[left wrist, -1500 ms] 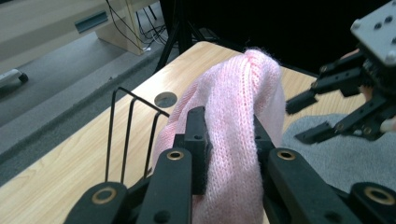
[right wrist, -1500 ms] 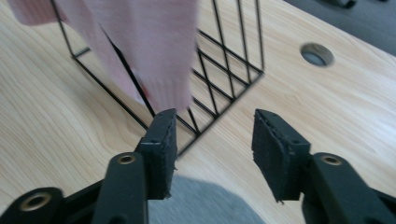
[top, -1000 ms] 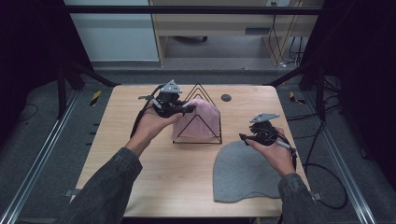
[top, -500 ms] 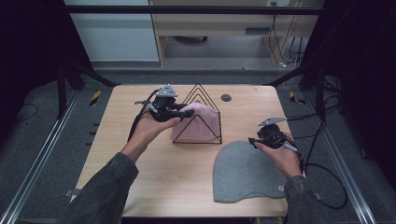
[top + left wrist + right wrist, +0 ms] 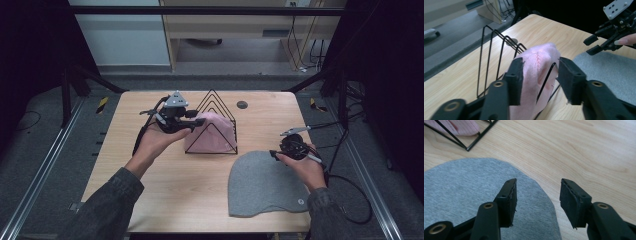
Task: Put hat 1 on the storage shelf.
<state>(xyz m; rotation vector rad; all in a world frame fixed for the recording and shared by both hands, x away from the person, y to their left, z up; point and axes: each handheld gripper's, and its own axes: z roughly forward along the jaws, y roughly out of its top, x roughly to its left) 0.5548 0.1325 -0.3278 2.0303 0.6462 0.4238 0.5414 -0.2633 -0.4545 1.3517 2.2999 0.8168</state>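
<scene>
- Left gripper (image 5: 196, 121), upper centre-left of the high view: jaws parted wide around the pink knit hat (image 5: 212, 132) draped in the black wire rack (image 5: 222, 107).
- Grey hat (image 5: 265, 182), lower right: flat, rounded, one small tag.
- Right gripper (image 5: 274, 154): jaws wide, empty, over its edge.

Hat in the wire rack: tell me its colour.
Pale pink hat, clearest in the left gripper view.

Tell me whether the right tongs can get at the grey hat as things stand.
Probably yes. The right tongs hang open just above the rounded edge of the grey hat, which lies flat on the table with nothing on it or between them.
</scene>
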